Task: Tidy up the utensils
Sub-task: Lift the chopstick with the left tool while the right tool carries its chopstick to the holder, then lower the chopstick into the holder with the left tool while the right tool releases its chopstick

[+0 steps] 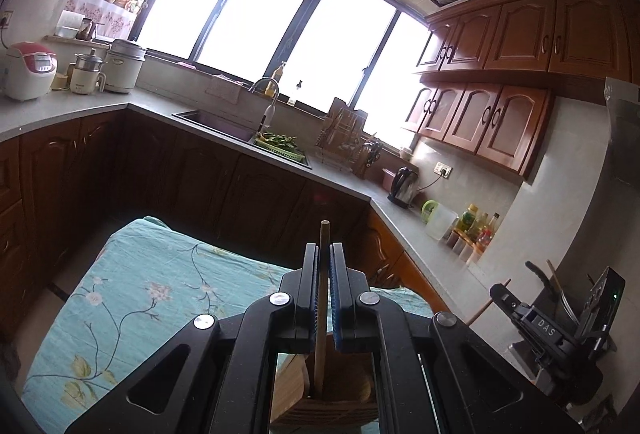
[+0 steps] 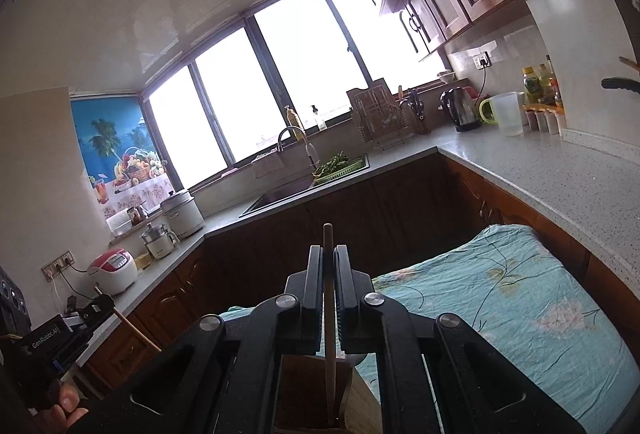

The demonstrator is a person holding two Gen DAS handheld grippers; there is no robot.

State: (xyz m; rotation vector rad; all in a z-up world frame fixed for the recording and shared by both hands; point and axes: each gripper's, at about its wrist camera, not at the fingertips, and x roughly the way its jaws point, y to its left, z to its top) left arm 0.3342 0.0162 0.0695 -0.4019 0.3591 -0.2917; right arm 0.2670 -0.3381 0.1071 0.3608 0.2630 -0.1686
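Both the left gripper [image 1: 324, 254] and right gripper [image 2: 329, 258] are clamping thin wooden sticks [image 1: 322, 298] [image 2: 329, 334] whose lower ends are sitting in a wooden holder [image 1: 340, 398] near the cloth-covered table [image 1: 160, 294]; releasing off-vertical is risking tipping it.

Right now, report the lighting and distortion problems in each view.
Left wrist view: the wide window is blown out white, the dark wooden lower cabinets sit underexposed, and fisheye bends the counter edge. Right wrist view: same glare, black corner vignetting, curved frames.
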